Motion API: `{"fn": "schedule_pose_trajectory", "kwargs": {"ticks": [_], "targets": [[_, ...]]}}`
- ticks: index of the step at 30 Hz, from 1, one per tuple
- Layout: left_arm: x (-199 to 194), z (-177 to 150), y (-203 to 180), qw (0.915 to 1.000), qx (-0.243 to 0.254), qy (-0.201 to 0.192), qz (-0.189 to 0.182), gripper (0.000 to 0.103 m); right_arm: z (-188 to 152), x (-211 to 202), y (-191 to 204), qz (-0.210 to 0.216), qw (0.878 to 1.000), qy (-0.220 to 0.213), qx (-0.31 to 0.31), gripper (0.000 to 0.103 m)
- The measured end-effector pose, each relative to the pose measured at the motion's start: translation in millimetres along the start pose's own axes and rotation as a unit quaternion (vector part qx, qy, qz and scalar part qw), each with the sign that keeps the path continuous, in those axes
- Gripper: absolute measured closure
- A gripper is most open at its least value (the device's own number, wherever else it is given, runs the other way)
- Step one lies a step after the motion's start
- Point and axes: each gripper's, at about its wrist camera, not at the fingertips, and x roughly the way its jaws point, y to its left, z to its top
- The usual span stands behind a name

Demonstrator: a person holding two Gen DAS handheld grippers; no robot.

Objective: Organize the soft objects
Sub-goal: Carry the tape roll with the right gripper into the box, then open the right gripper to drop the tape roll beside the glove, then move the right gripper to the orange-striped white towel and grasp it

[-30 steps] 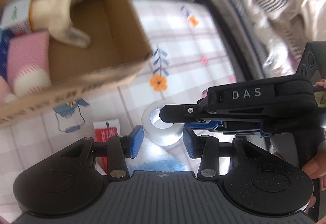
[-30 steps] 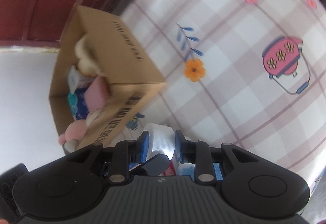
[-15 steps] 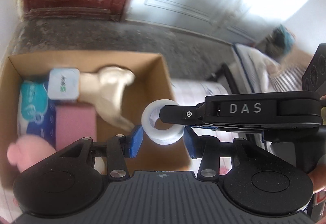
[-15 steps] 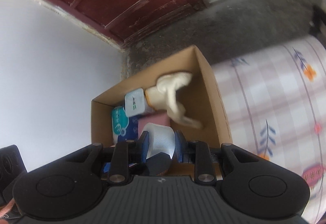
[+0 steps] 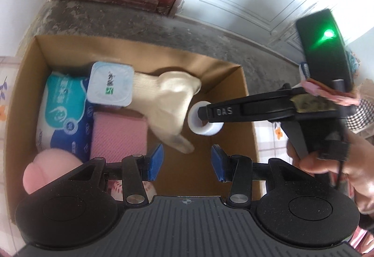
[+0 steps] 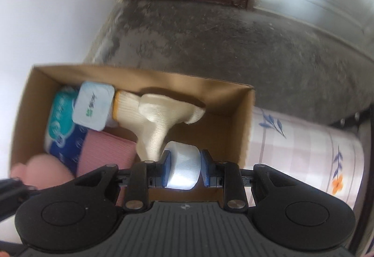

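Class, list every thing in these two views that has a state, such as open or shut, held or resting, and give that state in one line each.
Left tool: open, holding nothing.
Right tool: shut on the tape roll.
Tape roll: held above the box, over its bare corner.
Cardboard box: open at the top, partly filled.
Cream glove: lying in the box.
Tissue pack: lying in the box, sealed.
Pink cloth: folded, in the box.

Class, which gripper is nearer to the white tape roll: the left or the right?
Right. The right gripper clamps the white tape roll between its pads over the cardboard box; the left gripper hangs open, apart from it.
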Motion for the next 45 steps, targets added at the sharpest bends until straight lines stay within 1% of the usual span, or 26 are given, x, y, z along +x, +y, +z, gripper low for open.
{"fn": "schedule_pose_trajectory", "kwargs": {"ticks": [4,9,13,18,22,25,28,31,34,38,42,45], "targets": [[-4,-5,3,1.0000,-0.005,0.001,-0.001,0.058,2,17,14,-0.027,0.998,0.011,-0.055,0.074],[-3,-7,6,1.0000,-0.006,0.003,0.004,0.058,-1,29,33,-0.057,0.993,0.006,-0.107,0.073],[-4,-7,7,1.0000,-0.004,0.000,0.009,0.058,3,28,33,-0.067,0.991,0.006,-0.112,0.072],[-8,-9,8,0.9998,0.002,-0.007,0.018,0.057,1,12,29,-0.076,0.991,-0.020,-0.109,0.072],[-13,-13,7,0.9996,0.004,-0.012,0.024,0.057,-5,-17,15,-0.061,0.994,-0.059,-0.075,0.072],[-19,-16,7,0.9996,0.004,-0.016,0.024,0.057,-16,-47,-1,-0.028,0.994,-0.093,-0.042,0.072],[-28,-20,6,0.9995,0.005,-0.021,0.025,0.057,-34,-77,-15,0.001,0.993,-0.120,-0.006,0.072],[-39,-26,4,0.9994,0.010,-0.022,0.023,0.057,-60,-107,-26,0.034,0.990,-0.134,0.036,0.072],[-50,-35,-2,0.9994,0.025,-0.015,0.020,0.056,-91,-129,-38,0.070,0.985,-0.132,0.088,0.072],[-57,-53,-10,0.9988,0.045,0.010,0.013,0.056,-135,-142,-51,0.118,0.973,-0.103,0.167,0.072],[-51,-79,-18,0.9966,0.066,0.046,0.016,0.056,-180,-132,-55,0.154,0.958,-0.071,0.233,0.072],[-35,-100,-19,0.9942,0.073,0.072,0.032,0.056,-207,-113,-47,0.162,0.951,-0.046,0.259,0.072]]}}
